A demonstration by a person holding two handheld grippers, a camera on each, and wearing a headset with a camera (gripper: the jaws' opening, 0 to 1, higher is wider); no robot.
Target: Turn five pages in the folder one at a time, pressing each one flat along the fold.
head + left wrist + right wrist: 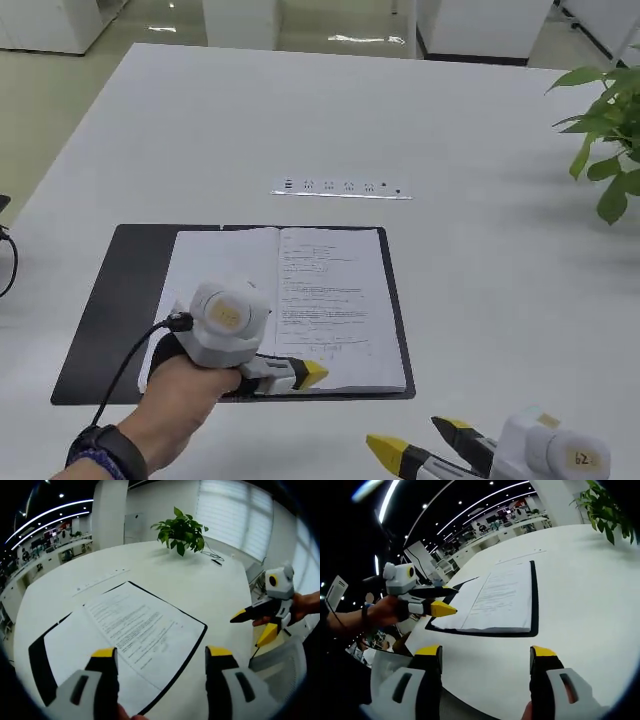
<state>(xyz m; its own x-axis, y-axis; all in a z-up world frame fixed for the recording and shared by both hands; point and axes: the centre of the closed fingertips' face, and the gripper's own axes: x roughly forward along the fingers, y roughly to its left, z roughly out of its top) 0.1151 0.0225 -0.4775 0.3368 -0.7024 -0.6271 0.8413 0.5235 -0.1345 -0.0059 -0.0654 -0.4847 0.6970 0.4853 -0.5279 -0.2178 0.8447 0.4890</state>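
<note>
- folder (105, 310): open flat on table (300, 120), dark cover bare at left, printed right page (335, 300) lying level.
- fold (278, 290): long axis from near edge to far edge of folder, about mid-width.
- left gripper (162, 652): jaws apart, nothing between them; over near edge of folder, just beside near end of fold, tips toward right page. contact with paper: cannot tell.
- right gripper (410, 432): jaws apart, nothing held; over bare table, off folder, just beyond its near right corner.
- free edge (393, 300) of right page: parallel to fold, on side facing right gripper; right gripper nearer to it than left gripper.
- judged next move: reach forward and left with right gripper, pinch one sheet at free edge, swing across fold toward left; keep left gripper ready to press along fold.
</note>
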